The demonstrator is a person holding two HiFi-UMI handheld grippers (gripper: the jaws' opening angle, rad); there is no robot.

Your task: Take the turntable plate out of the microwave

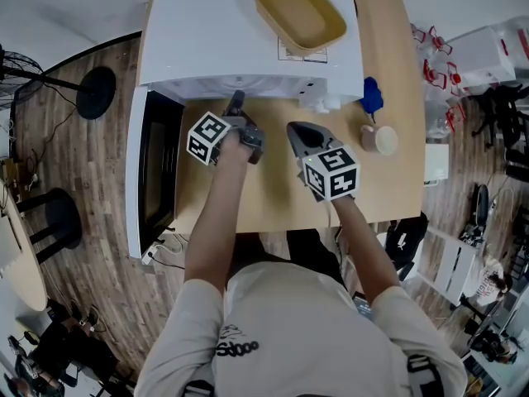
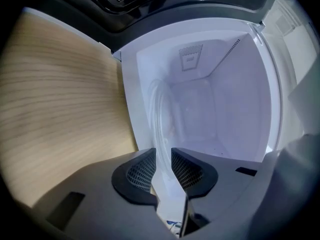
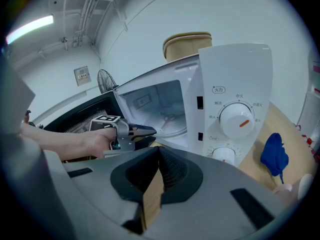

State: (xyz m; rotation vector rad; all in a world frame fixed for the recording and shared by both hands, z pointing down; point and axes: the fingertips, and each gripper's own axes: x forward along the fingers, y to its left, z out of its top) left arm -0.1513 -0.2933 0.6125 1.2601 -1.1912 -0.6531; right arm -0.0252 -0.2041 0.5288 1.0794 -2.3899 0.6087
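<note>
- Turntable plate (image 3: 174, 126): lies flat on the floor of the microwave cavity, not yet out. Its near rim is at the mouth, at 12 o'clock from the person.
- Left gripper (image 2: 163, 159): rolled onto its side so one jaw goes under the glass and one over it. That roll suits a thin flat disc lying level.
- Its jaws have closed to a narrow gap with the plate's rim running between them. The pads (image 2: 140, 171) look to bear on both faces, so I read it as gripping the rim, at the edge only.
- Reaching no deeper than the rim makes sense. The cavity (image 2: 220, 109) is low, and the edge is the only part the jaws can straddle.
- Right gripper (image 3: 159, 156): jaws pressed together with nothing held. The tan sliver below the pads is tabletop showing through.
- It hangs over the tabletop (image 1: 273, 201) at about 1 o'clock, in front of the dials (image 3: 239, 120). It is clear of the opening, so the plate has room to slide out. My guess is it waits to support the far side.
- Door (image 1: 157, 172): swung fully round to 9 o'clock, leaving the mouth unobstructed.
- Microwave (image 1: 248, 40): sits at the back of the tabletop at 12 o'clock, with bare wood in front to land the plate on.
- Yellow basin (image 1: 299, 11) rests on top of it, and a blue cloth (image 1: 371, 98) lies at 2 o'clock. Both are off the exit path.
- Risk, as I judge it: glass held by one edge may tilt or slip when it is drawn out.
</note>
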